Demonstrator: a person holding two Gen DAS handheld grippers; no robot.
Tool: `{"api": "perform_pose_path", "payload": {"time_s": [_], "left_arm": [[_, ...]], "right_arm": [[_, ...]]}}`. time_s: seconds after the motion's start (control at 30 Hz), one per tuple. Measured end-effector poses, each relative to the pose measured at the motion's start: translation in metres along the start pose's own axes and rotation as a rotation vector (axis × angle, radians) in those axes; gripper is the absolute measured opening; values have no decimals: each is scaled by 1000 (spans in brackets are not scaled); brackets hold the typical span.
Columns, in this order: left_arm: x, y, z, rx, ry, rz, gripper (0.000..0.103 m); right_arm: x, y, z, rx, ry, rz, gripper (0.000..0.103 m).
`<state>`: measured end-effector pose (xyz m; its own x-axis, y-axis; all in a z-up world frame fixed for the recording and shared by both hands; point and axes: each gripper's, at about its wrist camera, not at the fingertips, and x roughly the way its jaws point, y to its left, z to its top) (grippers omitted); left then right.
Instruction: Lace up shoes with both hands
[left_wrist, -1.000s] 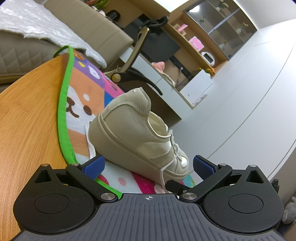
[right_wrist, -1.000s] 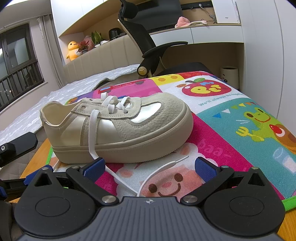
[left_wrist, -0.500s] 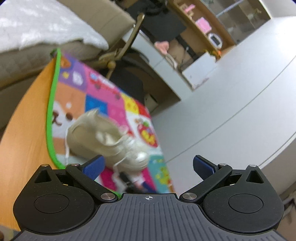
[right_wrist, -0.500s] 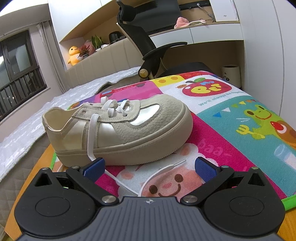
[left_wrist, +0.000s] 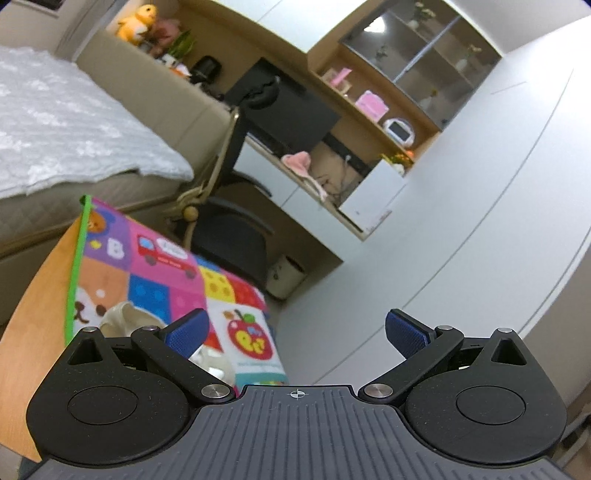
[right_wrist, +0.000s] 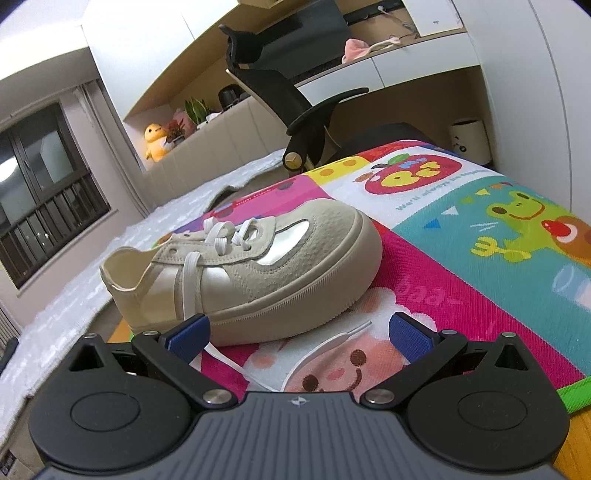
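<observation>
A beige low sneaker with white laces lies on a colourful play mat, toe to the right. One loose lace hangs down its near side and its tip lies on the mat between my right fingers. My right gripper is open and empty, just in front of the shoe's sole. My left gripper is open and empty, raised well above the mat. In the left wrist view the shoe is mostly hidden behind the left finger.
The mat lies on a wooden table with a green border. A black office chair and a desk stand behind the table. A bed is at the left, and a white bin stands by the wall.
My left gripper has risen and pulled back from the shoe's heel, so the shoe dropped low in its view. My right gripper tilted and moved a little closer to the shoe.
</observation>
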<state>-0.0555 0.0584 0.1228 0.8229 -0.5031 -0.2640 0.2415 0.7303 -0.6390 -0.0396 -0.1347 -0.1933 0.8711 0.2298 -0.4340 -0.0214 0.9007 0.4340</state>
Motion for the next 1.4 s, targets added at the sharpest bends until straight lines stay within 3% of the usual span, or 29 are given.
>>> {"api": "perform_pose_path", "payload": {"time_s": [0.63,0.73,0.83,0.87,0.97,1.07,1.13,1.23,1.33,1.4], "left_arm": [[-9,-2,8,-53,-52,-66,103],[-7,13,6,-18,-83,-106,103],[9,45,-7,100,-100,-162,103],[21,57,-16,172,-82,-120,103],[65,93,-53,387,-10,118,103],[107,137,-83,456,115,280,103],[131,162,-90,428,208,304,103],[163,181,-93,395,307,278,103],[180,180,-86,433,295,233,103],[189,177,-82,478,296,209,103]], "right_arm": [[-2,-6,-1,41,-18,28,103],[-3,-8,0,43,-17,28,103],[-2,-10,1,43,-16,29,103],[-2,-9,1,42,-14,27,103],[-1,-6,3,28,1,13,103],[1,6,12,-84,90,8,103],[3,11,23,-174,157,70,103],[22,24,46,-340,268,22,103],[41,20,66,-417,261,-14,103],[52,6,76,-378,287,59,103]]}}
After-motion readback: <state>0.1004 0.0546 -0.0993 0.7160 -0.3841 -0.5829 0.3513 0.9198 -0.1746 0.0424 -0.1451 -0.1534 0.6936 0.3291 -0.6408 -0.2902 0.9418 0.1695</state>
